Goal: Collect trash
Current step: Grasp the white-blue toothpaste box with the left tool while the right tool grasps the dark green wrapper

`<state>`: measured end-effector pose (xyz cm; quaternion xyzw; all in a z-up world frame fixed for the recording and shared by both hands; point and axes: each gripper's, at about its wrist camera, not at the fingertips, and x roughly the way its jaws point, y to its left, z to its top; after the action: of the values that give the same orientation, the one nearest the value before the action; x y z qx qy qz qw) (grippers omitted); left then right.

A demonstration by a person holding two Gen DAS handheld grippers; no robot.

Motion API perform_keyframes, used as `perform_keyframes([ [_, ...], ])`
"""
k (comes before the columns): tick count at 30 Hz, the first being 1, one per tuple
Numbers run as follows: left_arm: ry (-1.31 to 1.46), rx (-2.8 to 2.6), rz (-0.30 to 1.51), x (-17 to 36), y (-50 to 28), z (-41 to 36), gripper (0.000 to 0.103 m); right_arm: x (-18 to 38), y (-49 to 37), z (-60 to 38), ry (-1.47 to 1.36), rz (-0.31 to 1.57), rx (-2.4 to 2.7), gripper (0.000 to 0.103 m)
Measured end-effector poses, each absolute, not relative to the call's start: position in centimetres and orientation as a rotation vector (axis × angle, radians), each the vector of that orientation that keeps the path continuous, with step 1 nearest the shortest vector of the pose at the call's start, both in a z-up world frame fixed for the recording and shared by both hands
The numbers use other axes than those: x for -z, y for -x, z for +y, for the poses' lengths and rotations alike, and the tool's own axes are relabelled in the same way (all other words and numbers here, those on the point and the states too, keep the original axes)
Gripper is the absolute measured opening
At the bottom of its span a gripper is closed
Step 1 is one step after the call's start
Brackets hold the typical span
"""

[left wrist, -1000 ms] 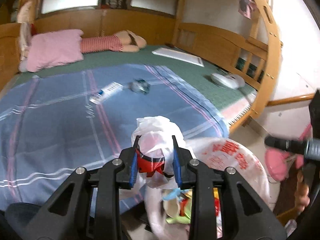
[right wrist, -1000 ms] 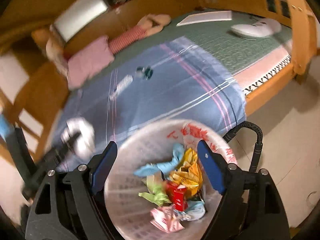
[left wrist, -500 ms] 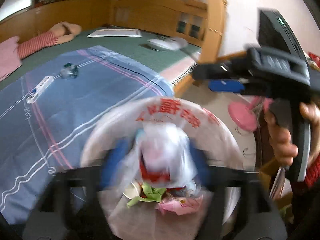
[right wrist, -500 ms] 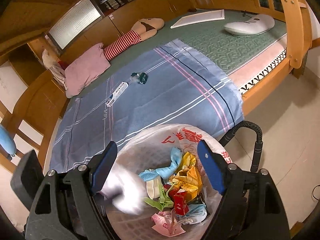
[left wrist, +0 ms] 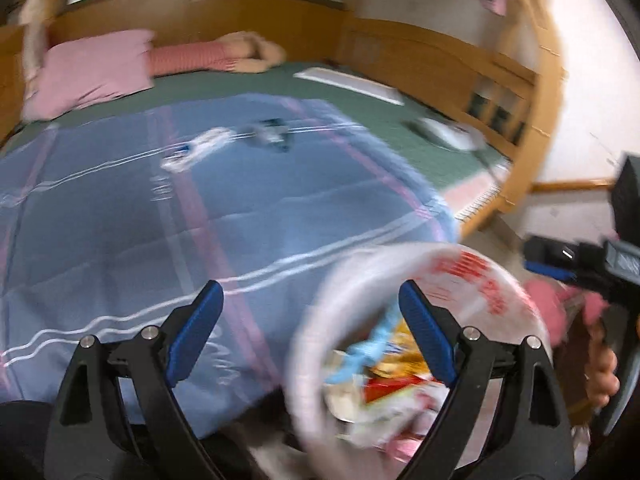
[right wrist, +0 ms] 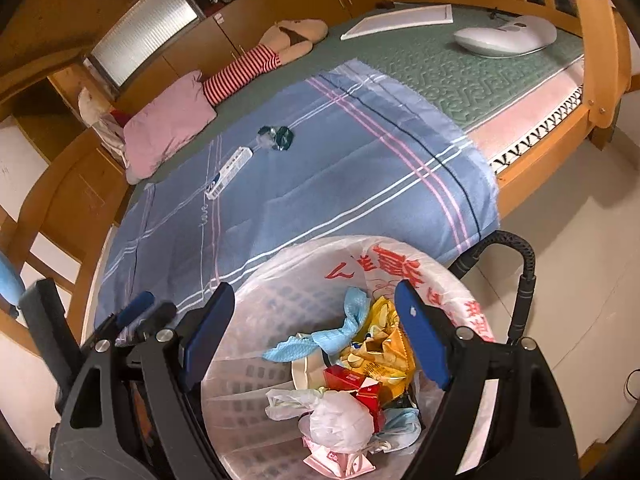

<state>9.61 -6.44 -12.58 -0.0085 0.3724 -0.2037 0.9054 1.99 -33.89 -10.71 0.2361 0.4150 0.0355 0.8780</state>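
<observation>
A white bin (right wrist: 404,264) lined with a red-printed plastic bag stands beside the bed and holds several wrappers. A crumpled white plastic bag (right wrist: 340,420) lies on top of the trash in it. My right gripper (right wrist: 310,328) is open and empty above the bin. My left gripper (left wrist: 310,328) is open and empty over the bed's edge, left of the bin (left wrist: 480,280). On the blue blanket lie a white tube box (right wrist: 230,172) and a crumpled dark wrapper (right wrist: 276,136); both show blurred in the left wrist view, box (left wrist: 196,150) and wrapper (left wrist: 270,134).
The blue striped blanket (right wrist: 320,184) covers a green mattress (right wrist: 440,68). A pink pillow (right wrist: 168,128), a striped doll (right wrist: 256,64), a white flat board (right wrist: 400,22) and a white oval device (right wrist: 504,36) lie on the bed. A wooden bed frame (right wrist: 600,48) stands at right. A black hose (right wrist: 524,280) arches beside the bin.
My left gripper opened and let go of the white plastic bag, which now lies in the bin. It then swung back left toward the bed. My right gripper stayed open over the bin.
</observation>
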Motion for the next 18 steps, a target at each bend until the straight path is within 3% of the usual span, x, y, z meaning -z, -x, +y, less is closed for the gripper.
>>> perform_keyframes([
  [5,0.047,0.290,0.765,12.6,-14.0,-2.5,0.090,11.5,-3.8,-33.6,-0.488,0.886,-0.074,0.081],
  [11,0.043,0.173,0.785,13.1,-24.5,0.4,0.095,13.2,-6.7,-34.0,-0.494,0.933,-0.065,0.081],
  [18,-0.020,0.231,0.874,17.1,-37.5,-2.0,0.097,14.4,-9.4,-35.9,-0.501,0.993,0.029,0.081],
])
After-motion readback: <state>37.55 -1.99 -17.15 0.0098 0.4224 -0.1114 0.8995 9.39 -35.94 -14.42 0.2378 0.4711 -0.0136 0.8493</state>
